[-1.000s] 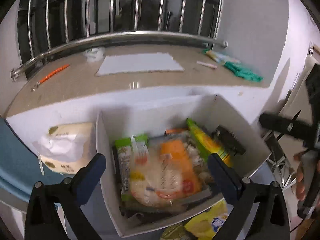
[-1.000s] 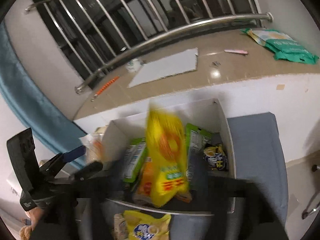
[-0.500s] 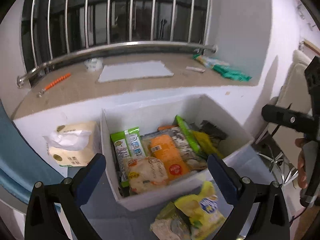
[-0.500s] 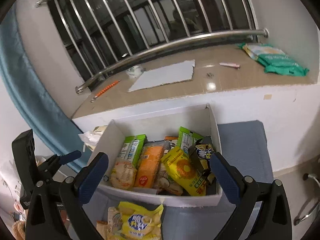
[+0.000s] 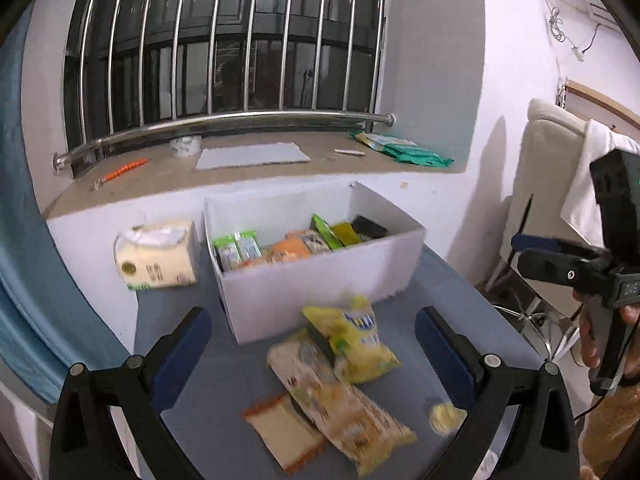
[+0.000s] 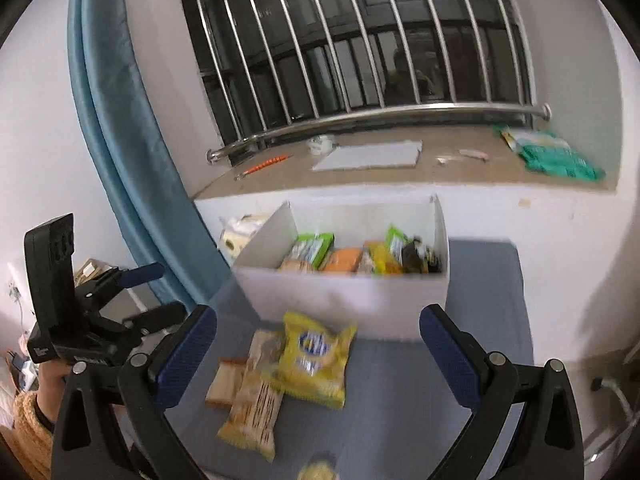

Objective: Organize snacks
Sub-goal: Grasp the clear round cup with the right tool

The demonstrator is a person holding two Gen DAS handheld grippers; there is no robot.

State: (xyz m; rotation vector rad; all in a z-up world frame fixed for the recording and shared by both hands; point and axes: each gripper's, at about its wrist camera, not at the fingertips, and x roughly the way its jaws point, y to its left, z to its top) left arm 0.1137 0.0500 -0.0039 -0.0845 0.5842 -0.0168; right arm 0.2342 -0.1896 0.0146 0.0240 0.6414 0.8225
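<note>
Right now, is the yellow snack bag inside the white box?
No, the yellow snack bag lies on the grey table in front of the white box, on top of other packets.

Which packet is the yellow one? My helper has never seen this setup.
Find the white box on the grey-blue tabletop. Just in front of it lies the yellow snack bag with a blue round logo, overlapping a longer beige wrapper; it is the brightest yellow and nearest the box.

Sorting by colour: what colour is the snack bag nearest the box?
Yellow bag, clearest in the right wrist view.
</note>
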